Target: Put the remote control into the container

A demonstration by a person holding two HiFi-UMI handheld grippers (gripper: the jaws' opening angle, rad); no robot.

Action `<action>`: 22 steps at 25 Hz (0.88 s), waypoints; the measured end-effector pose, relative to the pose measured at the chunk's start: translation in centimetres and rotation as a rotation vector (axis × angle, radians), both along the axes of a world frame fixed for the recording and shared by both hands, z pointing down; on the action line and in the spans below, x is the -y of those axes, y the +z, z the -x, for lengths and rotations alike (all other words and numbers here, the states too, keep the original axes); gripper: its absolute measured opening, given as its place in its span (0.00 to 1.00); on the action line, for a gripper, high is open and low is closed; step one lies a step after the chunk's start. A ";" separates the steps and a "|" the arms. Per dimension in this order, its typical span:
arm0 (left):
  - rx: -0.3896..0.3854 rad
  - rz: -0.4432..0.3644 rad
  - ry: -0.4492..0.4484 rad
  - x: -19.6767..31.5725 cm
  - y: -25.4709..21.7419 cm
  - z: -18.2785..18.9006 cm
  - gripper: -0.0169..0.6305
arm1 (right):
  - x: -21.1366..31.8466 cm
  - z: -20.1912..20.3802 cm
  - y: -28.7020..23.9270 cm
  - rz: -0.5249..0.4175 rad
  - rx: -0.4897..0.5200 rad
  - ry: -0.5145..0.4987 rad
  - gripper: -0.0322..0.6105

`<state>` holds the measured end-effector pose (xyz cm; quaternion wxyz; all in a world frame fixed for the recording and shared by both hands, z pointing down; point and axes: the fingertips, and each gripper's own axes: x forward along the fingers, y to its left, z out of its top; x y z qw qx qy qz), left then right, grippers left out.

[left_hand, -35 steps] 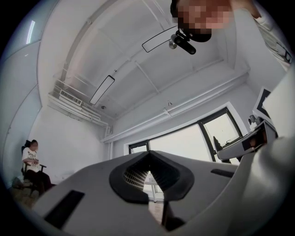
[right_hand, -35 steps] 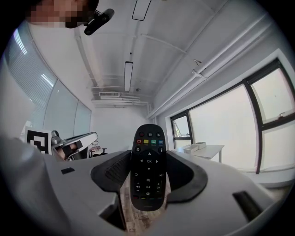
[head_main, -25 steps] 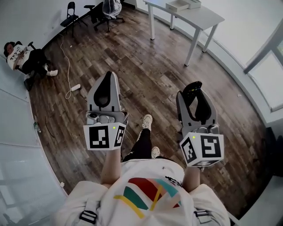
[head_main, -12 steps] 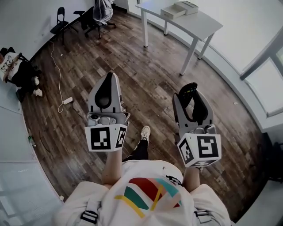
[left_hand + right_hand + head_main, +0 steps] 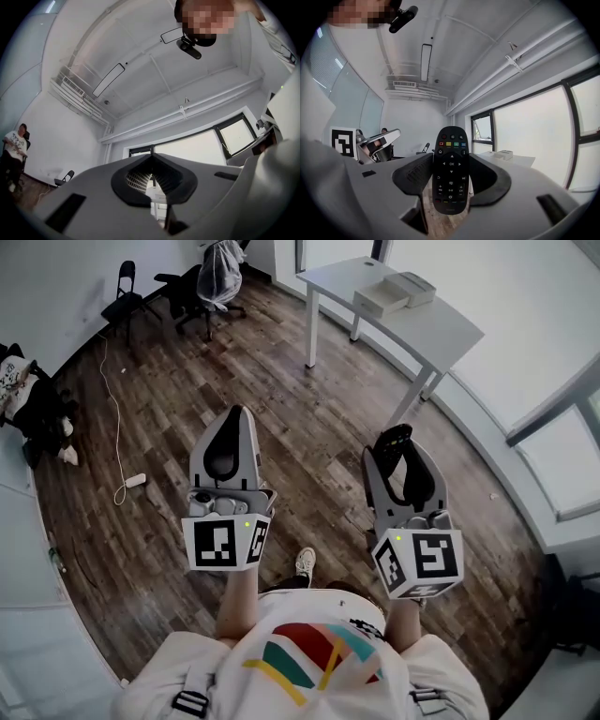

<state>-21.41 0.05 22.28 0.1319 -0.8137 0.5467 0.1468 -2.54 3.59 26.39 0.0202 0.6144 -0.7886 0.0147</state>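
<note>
R gripper (image 5: pixel 400 448): jaws pinch remote control (image 5: pixel 451 171), btns facing cam. L gripper (image 5: pixel 232 423): jaws pressed together, empty. Both held over wood floor (image 5: pixel 309 418).

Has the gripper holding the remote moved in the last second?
Yes: the right gripper, with the remote, has come nearer the white table ahead.

Bare office: white desk (image 5: pixel 442 329), swivel chair (image 5: pixel 190 289), wood floor (image 5: pixel 300 418).

Remote control (image 5: pixel 450 171) in right tool (image 5: pixel 403 448), left tool (image 5: pixel 232 418) alongside, table (image 5: pixel 452 334) ahead.
</note>
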 end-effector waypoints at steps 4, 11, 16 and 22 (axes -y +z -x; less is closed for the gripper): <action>-0.001 0.013 0.014 2.7 0.3 0.4 0.04 | 2.6 0.6 0.2 0.011 0.002 0.007 0.43; 0.025 0.044 0.055 7.6 1.2 -1.9 0.04 | 7.7 -0.6 1.3 0.043 0.019 0.020 0.43; 0.038 0.058 0.055 12.2 2.1 -3.3 0.04 | 12.9 -1.8 2.4 0.055 0.033 0.006 0.43; 0.040 0.074 0.038 21.1 2.7 -5.5 0.04 | 22.6 -4.0 2.5 0.051 0.026 -0.020 0.43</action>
